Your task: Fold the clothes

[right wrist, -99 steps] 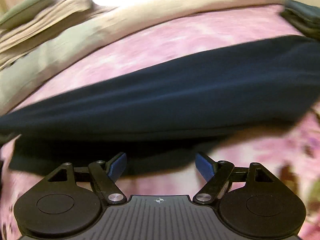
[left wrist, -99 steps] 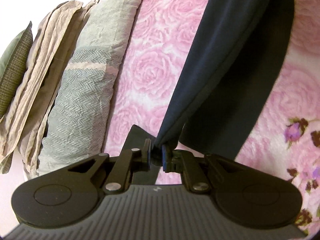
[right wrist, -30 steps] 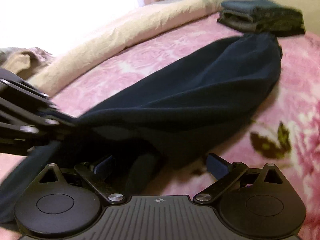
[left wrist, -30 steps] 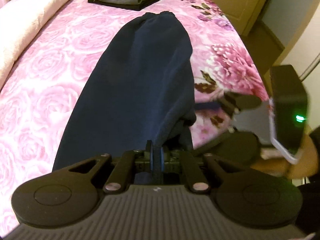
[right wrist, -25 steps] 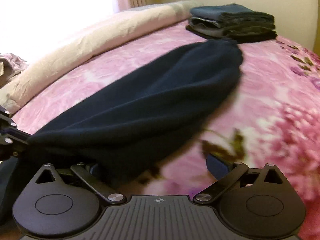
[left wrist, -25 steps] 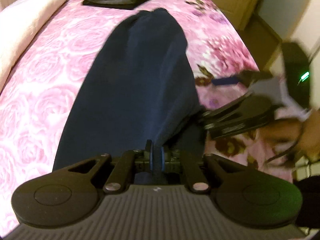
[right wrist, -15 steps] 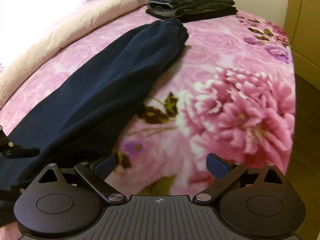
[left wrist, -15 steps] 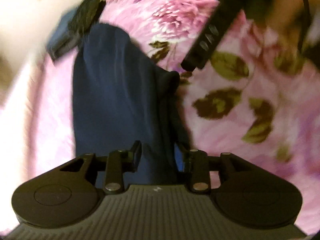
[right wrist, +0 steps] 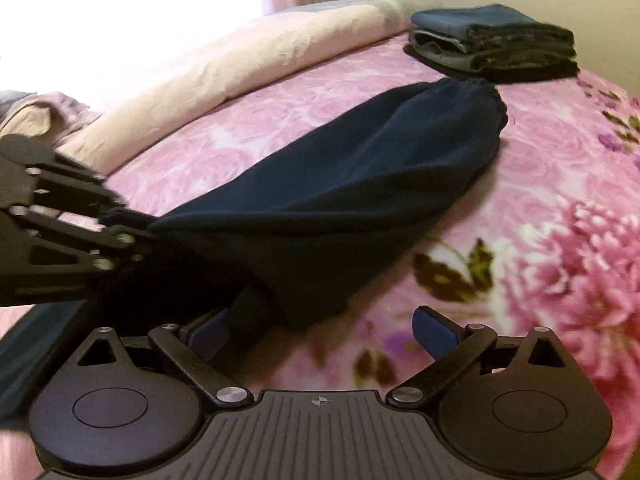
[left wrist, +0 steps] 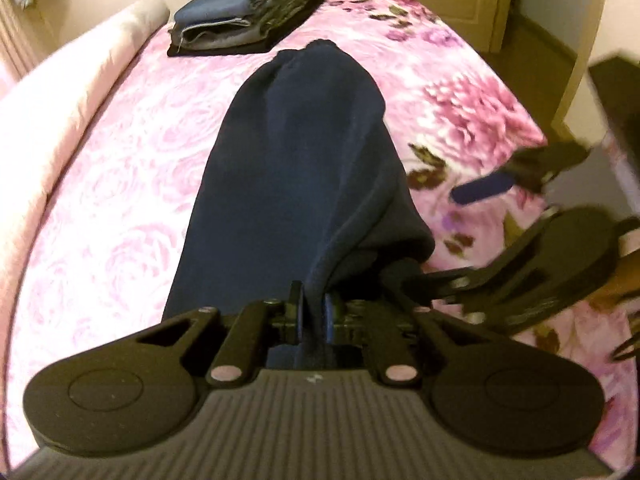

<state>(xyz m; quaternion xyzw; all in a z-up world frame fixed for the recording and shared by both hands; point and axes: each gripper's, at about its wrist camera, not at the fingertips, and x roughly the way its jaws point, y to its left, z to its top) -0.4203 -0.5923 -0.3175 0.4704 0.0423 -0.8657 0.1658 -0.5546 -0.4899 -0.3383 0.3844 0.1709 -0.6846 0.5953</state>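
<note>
A long navy garment [left wrist: 296, 152] lies stretched along the pink floral bed, its far gathered end near a folded stack. My left gripper [left wrist: 314, 312] is shut on the garment's near edge and holds it slightly raised. It also shows in the right wrist view [right wrist: 124, 236] at the left, pinching the navy garment [right wrist: 340, 196]. My right gripper [right wrist: 320, 330] is open, its jaws wide apart just above the bedspread, with the garment's near fold by its left fingertip [right wrist: 208, 330]. In the left wrist view the right gripper [left wrist: 480, 232] sits to the right.
A stack of folded dark clothes [left wrist: 244, 12] [right wrist: 496, 48] lies at the far end of the bed. A long cream bolster [right wrist: 248, 64] [left wrist: 68, 92] runs along the bed's left side. The bed's right edge [left wrist: 532, 120] drops to a wooden floor by a door.
The left jaws, briefly apart half a second ago, are shut on the garment edge again. The right gripper has swung back toward the garment's near fold, still open.
</note>
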